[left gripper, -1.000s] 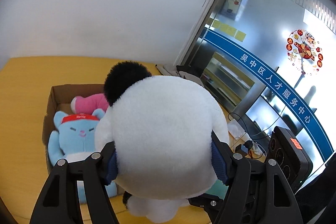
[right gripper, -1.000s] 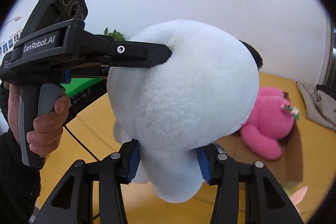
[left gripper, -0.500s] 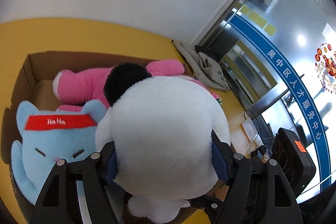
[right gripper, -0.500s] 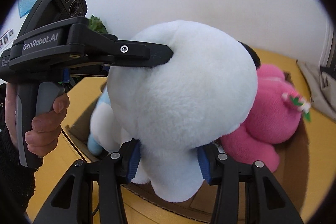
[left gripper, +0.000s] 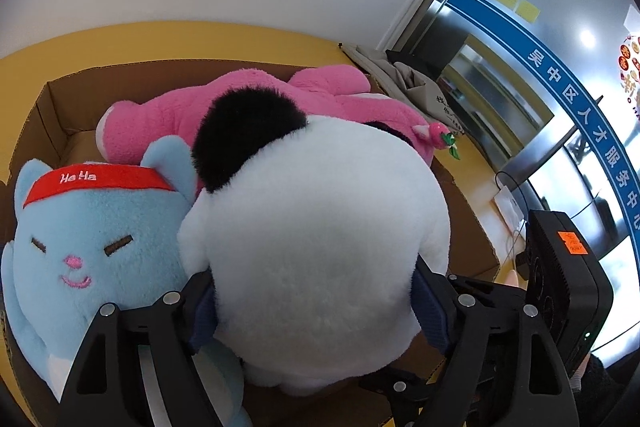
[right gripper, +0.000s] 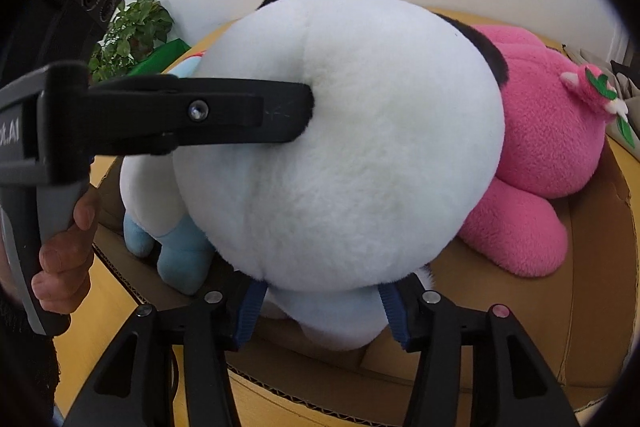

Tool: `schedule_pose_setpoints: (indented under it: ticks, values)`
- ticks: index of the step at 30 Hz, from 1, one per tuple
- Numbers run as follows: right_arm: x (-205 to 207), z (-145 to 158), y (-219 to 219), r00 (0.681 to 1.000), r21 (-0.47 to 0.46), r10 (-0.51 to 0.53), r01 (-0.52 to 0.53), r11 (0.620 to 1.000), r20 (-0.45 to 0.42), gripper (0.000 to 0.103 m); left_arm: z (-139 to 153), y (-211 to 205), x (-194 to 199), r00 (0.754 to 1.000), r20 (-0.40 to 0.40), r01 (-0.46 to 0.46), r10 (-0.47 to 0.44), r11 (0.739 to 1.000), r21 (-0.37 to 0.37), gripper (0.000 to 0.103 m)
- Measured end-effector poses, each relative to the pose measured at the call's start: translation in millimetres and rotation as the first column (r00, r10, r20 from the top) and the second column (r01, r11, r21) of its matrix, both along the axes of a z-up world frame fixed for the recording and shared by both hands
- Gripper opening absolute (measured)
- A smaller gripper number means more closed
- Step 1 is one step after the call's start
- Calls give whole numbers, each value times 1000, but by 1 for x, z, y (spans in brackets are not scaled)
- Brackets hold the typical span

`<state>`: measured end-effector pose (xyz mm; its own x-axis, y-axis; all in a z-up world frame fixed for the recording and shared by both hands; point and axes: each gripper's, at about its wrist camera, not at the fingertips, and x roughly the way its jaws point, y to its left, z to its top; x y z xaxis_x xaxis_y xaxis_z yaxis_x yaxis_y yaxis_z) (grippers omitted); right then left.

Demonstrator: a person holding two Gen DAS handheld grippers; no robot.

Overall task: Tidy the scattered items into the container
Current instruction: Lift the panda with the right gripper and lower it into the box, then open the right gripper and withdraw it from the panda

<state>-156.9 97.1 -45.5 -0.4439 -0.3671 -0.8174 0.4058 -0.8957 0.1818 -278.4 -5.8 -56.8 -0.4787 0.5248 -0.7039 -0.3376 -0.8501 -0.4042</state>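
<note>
Left claw (left gripper: 312,311) and right claw (right gripper: 320,311) both clamp the panda (left gripper: 316,247) over the box (left gripper: 56,107), beside blue cat (left gripper: 88,239) and pink plush (left gripper: 248,99).

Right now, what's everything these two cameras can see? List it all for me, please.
Panda plush: one, white with black ears, squeezed by both grippers over the box.
Blue cat plush: one, light blue with red headband, inside the box.
Pink plush: one, pink, lying in the box behind the panda.
Cardboard box: one, brown, on the yellow table.
Potted plant: one, green, by the wall.
Grey cloth: one, on the table beside the box.
Left gripper: black, blue pads, shut on the panda.
Right gripper: same, shut on the panda.
Hand: one, gripping the left handle.
</note>
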Motion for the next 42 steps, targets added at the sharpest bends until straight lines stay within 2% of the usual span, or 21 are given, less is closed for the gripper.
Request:
schedule_pose_setpoints:
  ticks: [2,4,8,11,13,16,17,20,22,26,31,36,42]
  values:
    - [7,0,-2,1000,11,-22,22,1000,12,71,0,2,2,1000,-2,-14,14,1000,-12,90]
    - [17,4,-2,998,15,-57,57,998,17,76,7,-2,11,999,-10,-54,54,998,-13,94]
    - [49,32,3,992,10,-106,107,994,-73,77,29,-16,39,988,-57,-143,140,989,-37,98]
    - [80,61,14,975,-18,-169,168,986,-142,80,56,-26,77,964,-155,-233,215,967,-106,103]
    - [94,67,17,961,-10,-205,207,978,-187,80,68,-32,103,948,-199,-275,248,954,-120,103]
    - [55,56,39,941,19,-235,246,969,-242,80,79,-37,137,926,-237,-333,294,931,-148,103]
    - [36,64,49,937,29,-240,256,966,-253,80,81,-38,147,920,-245,-350,307,923,-158,103]
    - [55,77,64,933,53,-237,261,964,-271,80,82,-37,169,905,-268,-387,330,901,-196,103]
    - [61,68,66,931,59,-233,259,964,-282,80,81,-32,179,899,-283,-401,335,889,-221,103]
    - [69,70,64,926,82,-223,259,962,-304,80,79,-19,191,897,-300,-404,326,878,-255,103]
    - [74,72,66,921,83,-235,273,959,-310,80,81,-11,200,898,-310,-397,312,878,-266,103]
    - [79,76,70,920,84,-241,279,957,-309,80,78,-9,204,907,-287,-381,307,890,-251,103]
    - [76,71,69,922,86,-240,277,957,-304,80,73,-8,203,911,-269,-379,313,892,-248,103]
